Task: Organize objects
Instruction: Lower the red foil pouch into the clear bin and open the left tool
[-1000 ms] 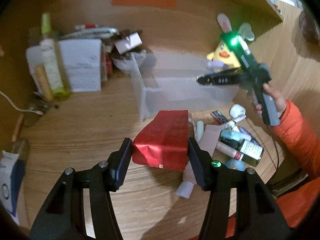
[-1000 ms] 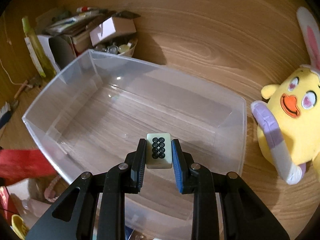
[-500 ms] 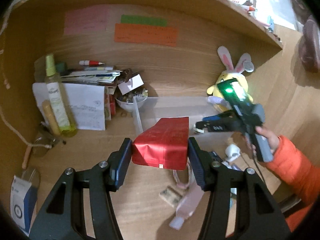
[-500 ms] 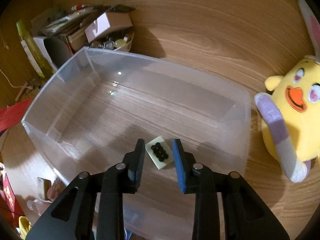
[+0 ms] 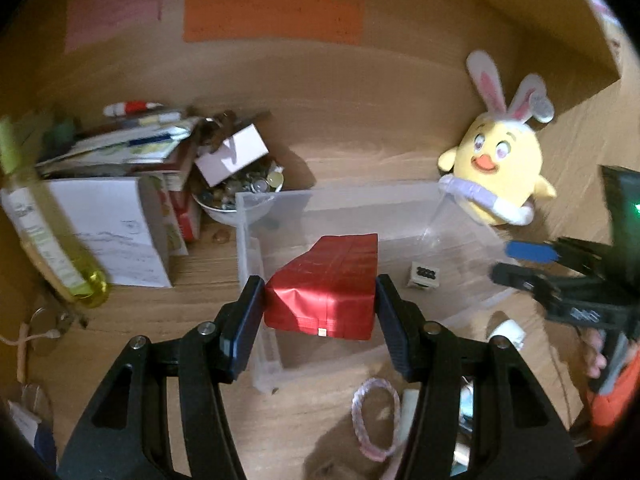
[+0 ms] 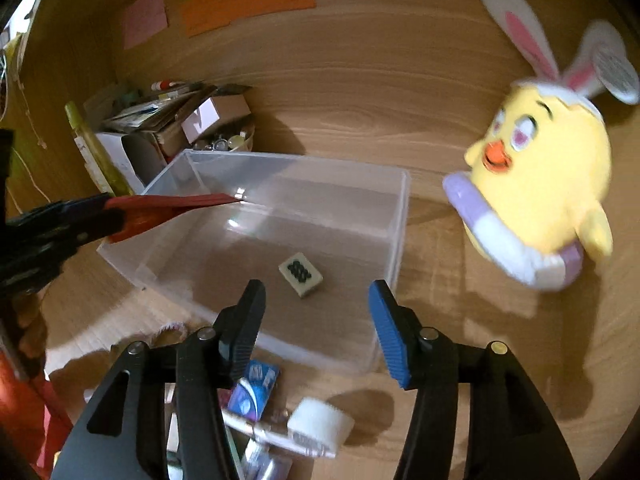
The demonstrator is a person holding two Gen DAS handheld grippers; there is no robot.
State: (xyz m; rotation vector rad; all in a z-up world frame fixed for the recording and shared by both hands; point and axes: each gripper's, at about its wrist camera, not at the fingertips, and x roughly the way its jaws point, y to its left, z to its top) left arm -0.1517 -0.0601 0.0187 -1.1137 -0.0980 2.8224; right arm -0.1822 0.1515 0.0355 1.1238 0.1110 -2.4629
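Red pouch going into the clear bin next; mahjong tile already down inside.

Left tool (image 5: 320,300) is clamped on the red foil pouch (image 5: 328,284), held over the clear plastic bin's (image 6: 400,216) near-left corner. To do it well: carry the pouch fully past the bin wall, lower it, then let go, w/ room left beside the mahjong tile (image 6: 301,274) on the bin floor. Right tool (image 6: 316,316), jaws opening w/ nothing between them, sits just above the bin's near edge, so keep it clear.
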